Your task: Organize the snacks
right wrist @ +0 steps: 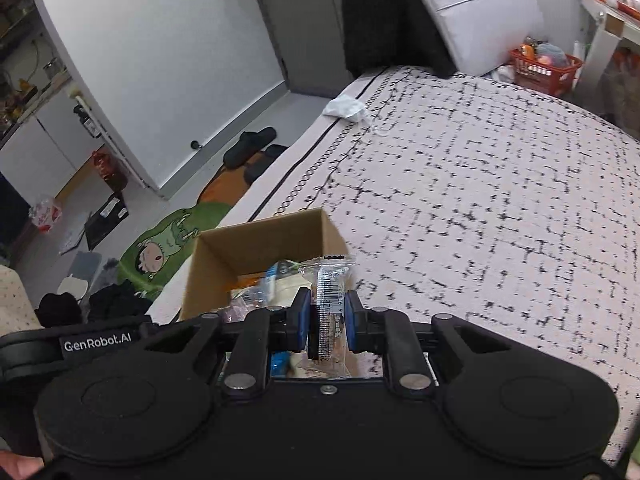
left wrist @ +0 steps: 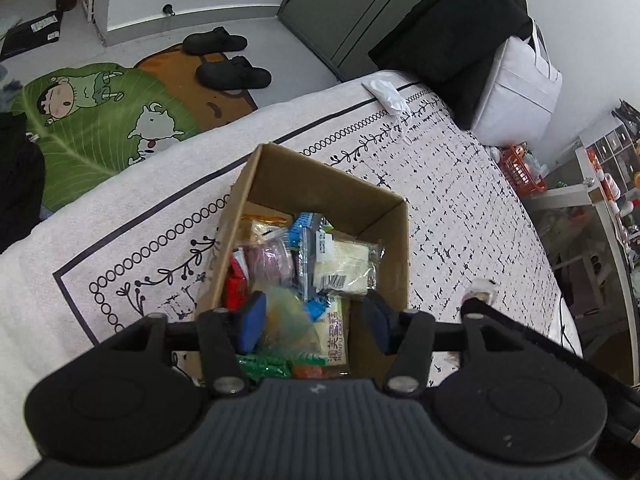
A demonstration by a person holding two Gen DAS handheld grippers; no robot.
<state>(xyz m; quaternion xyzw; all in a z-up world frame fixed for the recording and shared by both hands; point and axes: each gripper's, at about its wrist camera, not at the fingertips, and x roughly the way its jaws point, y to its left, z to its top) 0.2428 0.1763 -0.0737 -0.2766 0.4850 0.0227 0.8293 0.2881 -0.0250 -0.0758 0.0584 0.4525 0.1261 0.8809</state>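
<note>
An open cardboard box (left wrist: 320, 184) stands on the patterned bed cover and holds several wrapped snacks, among them a clear packet with a barcode (left wrist: 344, 268) and a pink one (left wrist: 268, 260). My left gripper (left wrist: 316, 320) is open and empty, right above the near end of the box. In the right wrist view the same box (right wrist: 256, 248) lies ahead. My right gripper (right wrist: 326, 320) is shut on a clear-wrapped snack with a barcode (right wrist: 328, 280), held above the box's near right side.
The bed cover (right wrist: 480, 200) stretches to the right of the box. A white face mask (left wrist: 388, 96) lies near the bed's far edge. A dark cloth and a white pillow (left wrist: 516, 92) sit at the head. Black slippers (left wrist: 228, 60) and a green rug (left wrist: 92, 120) are on the floor.
</note>
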